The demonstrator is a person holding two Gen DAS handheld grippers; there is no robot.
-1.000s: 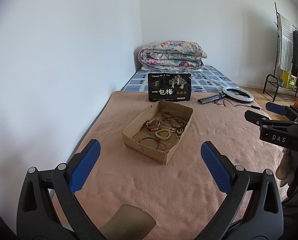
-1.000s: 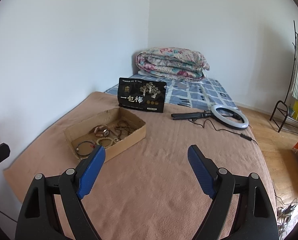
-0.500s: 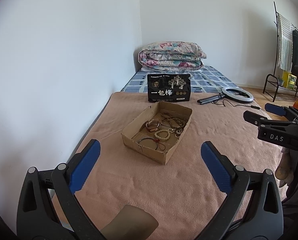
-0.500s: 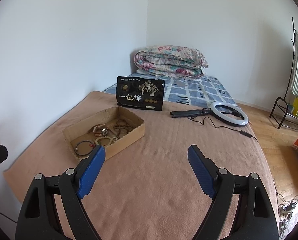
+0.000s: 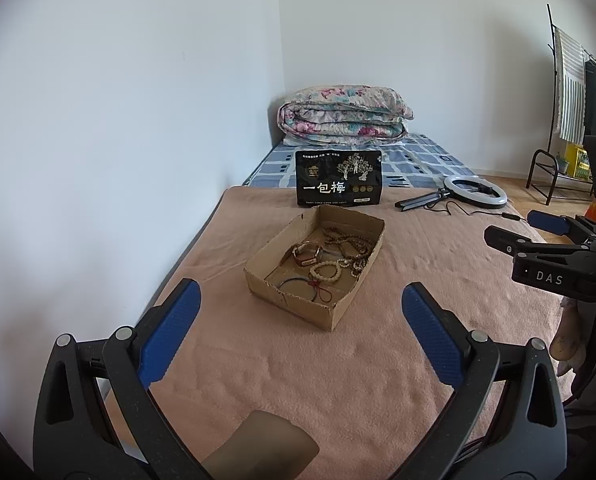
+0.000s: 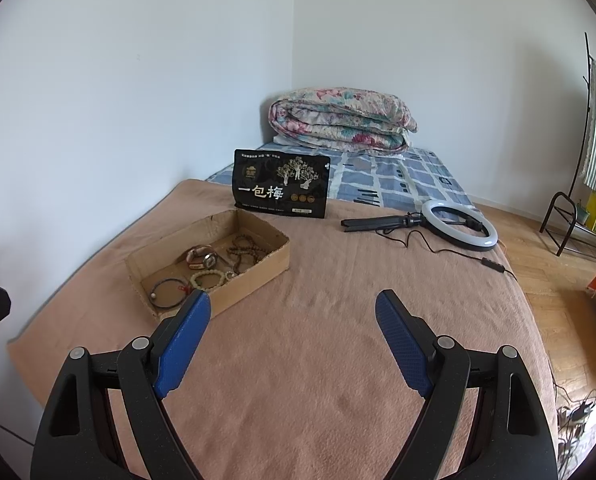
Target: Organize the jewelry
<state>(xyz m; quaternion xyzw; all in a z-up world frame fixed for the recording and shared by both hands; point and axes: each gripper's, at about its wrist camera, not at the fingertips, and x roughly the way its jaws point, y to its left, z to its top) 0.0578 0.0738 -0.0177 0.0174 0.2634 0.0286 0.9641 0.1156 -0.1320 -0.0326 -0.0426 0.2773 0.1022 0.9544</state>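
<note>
- The left gripper hangs above the bed with its jaws spread wide and nothing between them; the cardboard box lies dead ahead at twelve o'clock, near but not touching, its long axis running from about seven o'clock to one o'clock in this view.
- Inside the box, from near end to far: a dark cord bracelet, a pale bead bracelet, a watch and a brown bead strand; all loose on the box floor, the bead pieces partly overlapping.
- The right gripper also stands open and empty; from it the box sits at about eleven o'clock, off its left jaw, so by my judgement the left gripper is better lined up for a straight reach into the near end.
- The surface is a soft tan blanket over the bed, likely to give under pressure.
- Farther back: a black pouch standing upright just behind the box; a ring light with its cord at one o'clock; a folded floral quilt against the white wall; a clothes rack at far right.
</note>
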